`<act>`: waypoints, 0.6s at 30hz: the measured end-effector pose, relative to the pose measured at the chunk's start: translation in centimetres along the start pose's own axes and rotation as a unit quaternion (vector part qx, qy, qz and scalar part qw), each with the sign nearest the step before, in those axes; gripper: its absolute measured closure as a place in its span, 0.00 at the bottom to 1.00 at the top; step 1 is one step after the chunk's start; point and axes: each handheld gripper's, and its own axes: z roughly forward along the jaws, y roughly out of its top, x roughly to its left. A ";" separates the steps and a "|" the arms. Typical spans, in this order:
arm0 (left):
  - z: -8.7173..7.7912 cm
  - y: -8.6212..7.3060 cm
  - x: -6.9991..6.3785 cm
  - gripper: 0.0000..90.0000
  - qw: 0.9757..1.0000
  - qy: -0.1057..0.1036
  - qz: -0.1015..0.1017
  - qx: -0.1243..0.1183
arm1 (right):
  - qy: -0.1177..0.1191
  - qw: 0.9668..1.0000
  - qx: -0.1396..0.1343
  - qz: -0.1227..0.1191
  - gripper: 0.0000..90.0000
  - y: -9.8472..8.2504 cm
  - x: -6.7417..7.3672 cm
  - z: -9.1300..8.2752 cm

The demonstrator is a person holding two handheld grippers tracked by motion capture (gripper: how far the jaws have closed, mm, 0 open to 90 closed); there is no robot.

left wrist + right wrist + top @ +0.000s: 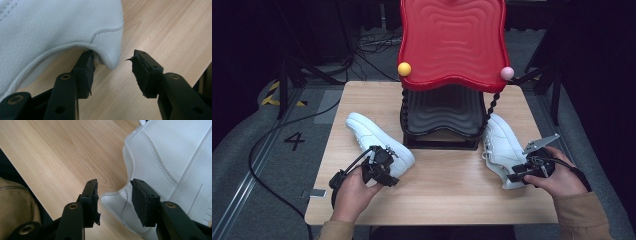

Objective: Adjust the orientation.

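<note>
Both white shoes [379, 143] still sat on the desk [447, 175], rack [447, 107] empty; I had left gripper [113, 72] and right gripper [115, 200] parted around the heel collars, neither clamped.

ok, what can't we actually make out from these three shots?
- High view: the heel of the left shoe is hidden under the left gripper.
- High view: the red rack's top is cut off by the frame edge.
- Right gripper view: whether the right gripper touches the right shoe's heel is unclear.
</note>
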 end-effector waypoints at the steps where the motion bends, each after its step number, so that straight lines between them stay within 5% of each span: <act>1: 0.1 0.1 0.0 0.64 1.000 0.001 0.003 0.003 | 0.000 1.000 0.000 0.001 0.64 0.0 0.0 0.0; 4: 0.1 0.0 0.0 0.84 1.000 0.002 0.000 0.015 | 0.000 1.000 0.001 0.001 0.64 -0.2 0.0 0.0; 18: -2.7 -1.7 0.8 0.88 0.999 0.019 -0.017 0.036 | 0.001 1.000 -0.002 -0.002 0.63 0.0 0.0 -0.1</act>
